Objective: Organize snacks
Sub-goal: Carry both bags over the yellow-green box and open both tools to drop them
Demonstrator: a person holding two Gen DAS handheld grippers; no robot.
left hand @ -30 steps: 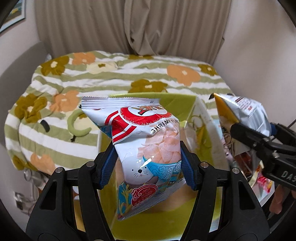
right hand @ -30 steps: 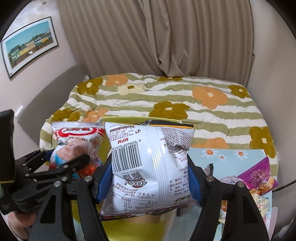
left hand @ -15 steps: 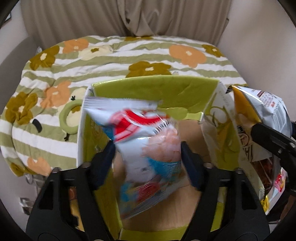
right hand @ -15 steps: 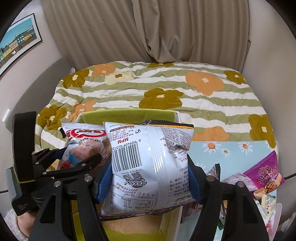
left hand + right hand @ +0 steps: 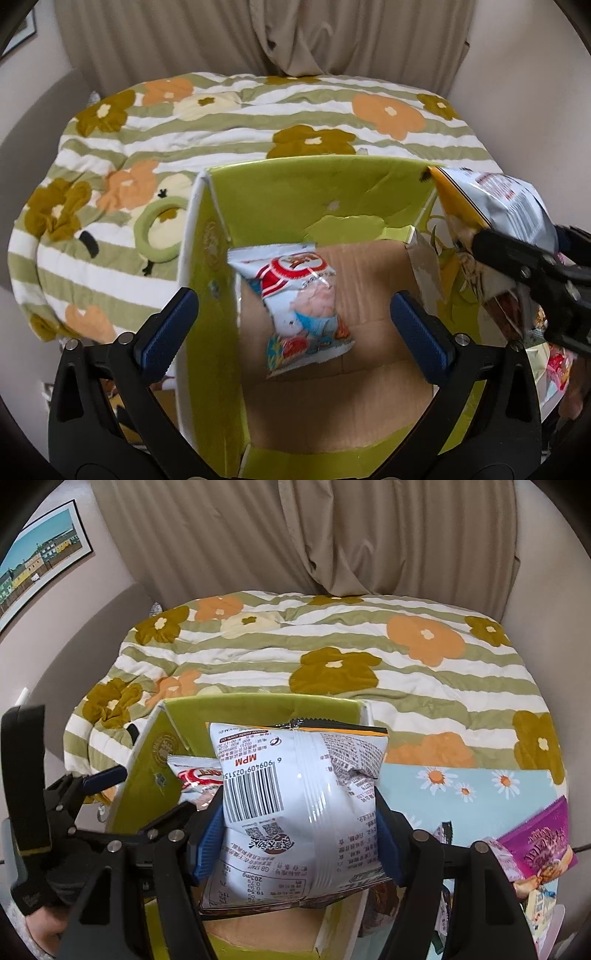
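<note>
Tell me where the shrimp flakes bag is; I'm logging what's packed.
In the left wrist view, the shrimp flakes bag lies inside the green cardboard box, near its left wall, below the open left gripper.

Silver chip bag, back panel upside down: "MPM", barcode digits "6 909409 0231…", "203mg", "GB 17401". Other print illegible.

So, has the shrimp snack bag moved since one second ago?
Yes. The shrimp snack bag left the open left tool and dropped down inside the green box.
</note>
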